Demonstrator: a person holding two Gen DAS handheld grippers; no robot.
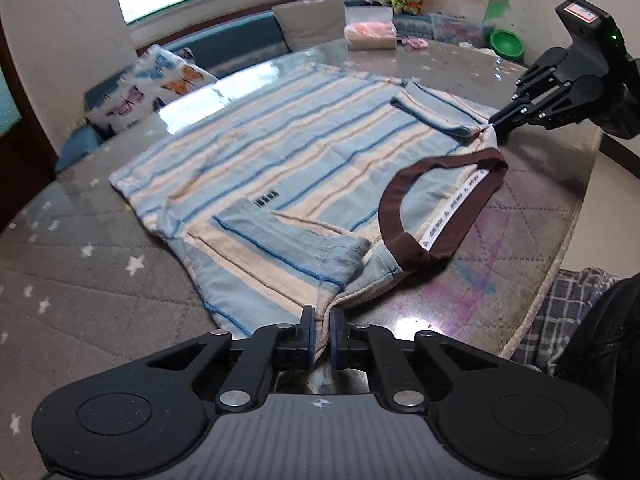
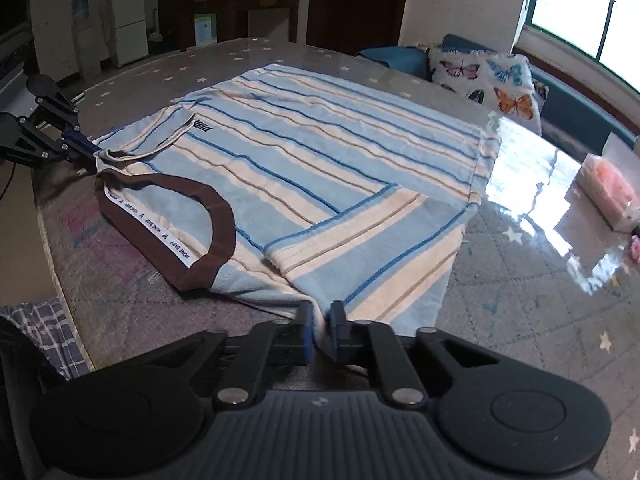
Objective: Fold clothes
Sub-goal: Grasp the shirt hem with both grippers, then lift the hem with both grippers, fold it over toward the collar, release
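Blue-and-cream striped shirt (image 1: 288, 160) lies flat, sleeves folded inward, brown collar (image 1: 436, 208) nearest.

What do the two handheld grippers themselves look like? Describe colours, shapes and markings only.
The left gripper and right gripper look alike: matte black linkage arms with silver pivot pins, blue pads on the fingertips, a ribbed grey body with round black side discs and a small crosshair mark. Seen from the left wrist, the right unit carries a red-labelled black block with a green light.
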